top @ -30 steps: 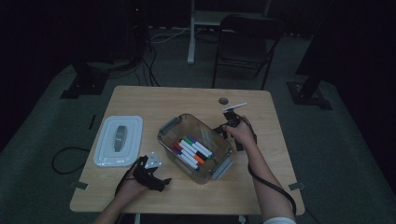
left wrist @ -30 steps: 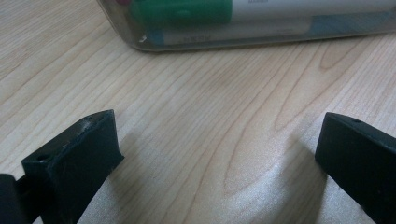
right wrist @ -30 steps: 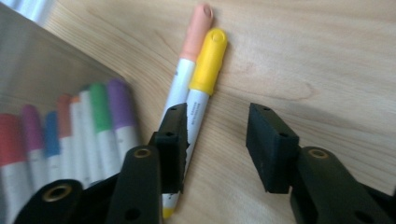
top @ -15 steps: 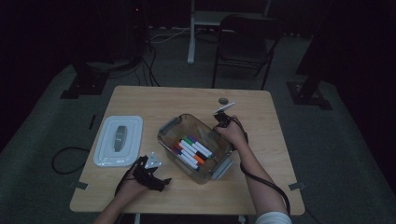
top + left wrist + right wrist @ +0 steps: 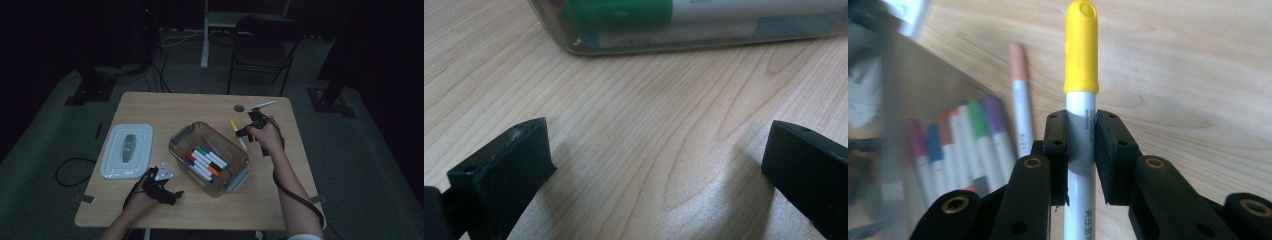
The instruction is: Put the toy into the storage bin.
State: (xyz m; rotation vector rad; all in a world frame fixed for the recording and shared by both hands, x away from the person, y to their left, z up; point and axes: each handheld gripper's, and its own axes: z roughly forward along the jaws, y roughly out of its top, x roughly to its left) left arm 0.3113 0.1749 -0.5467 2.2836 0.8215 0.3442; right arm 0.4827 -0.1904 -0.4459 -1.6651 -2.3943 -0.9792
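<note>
Right gripper view: right gripper [image 5: 1081,137] clamped on yellow-capped marker [image 5: 1081,50], lifted off surface [image 5: 1198,60]; bin [image 5: 209,159] to its left holding several markers; orange-capped marker [image 5: 1018,85] unpicked; left gripper [image 5: 659,165] open, idle.

High view is really dim, room black around the lit desk [image 5: 200,107]. Gripper views are brighter; bin [image 5: 878,125] smeared with blur, soft shadows under the jaws.

Matte black right claw [image 5: 1081,145], brass-ringed screw holes; black left claw [image 5: 649,170], blocky pads; black trailing cable [image 5: 292,192].
</note>
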